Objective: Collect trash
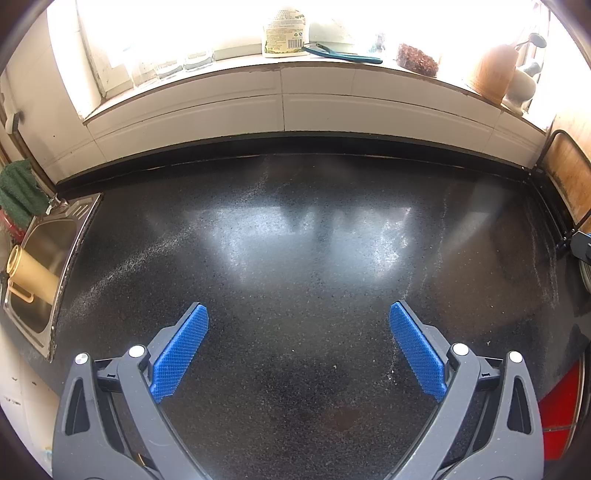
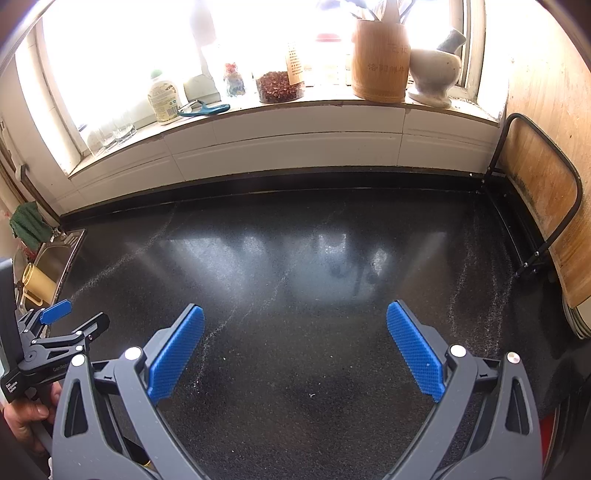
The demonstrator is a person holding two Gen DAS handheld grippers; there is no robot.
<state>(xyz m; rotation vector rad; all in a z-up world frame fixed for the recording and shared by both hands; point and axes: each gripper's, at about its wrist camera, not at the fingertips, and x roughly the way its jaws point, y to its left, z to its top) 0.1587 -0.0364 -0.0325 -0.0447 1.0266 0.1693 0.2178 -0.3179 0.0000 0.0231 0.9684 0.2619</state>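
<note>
Left gripper (image 1: pixel 299 347): jaws spread wide, holding nothing; right gripper (image 2: pixel 295 347): likewise wide and empty; surface (image 1: pixel 295 229): dark, speckled, glossy, filling mid-frame. Trash: only tiny pale specks (image 2: pixel 312 395) at lower centre, too small to identify. Risks: specks too fine to pinch, pads scraping the surface; sill jars (image 2: pixel 280 85) at upper frame mistaken for trash.

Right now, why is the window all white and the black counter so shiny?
Left wrist view: the window is blown out by daylight, washing out the bottle; pale glare patches sit on the counter. Right wrist view: same white window, glare on the counter; the fisheye lens bends the sill into a curve.
</note>
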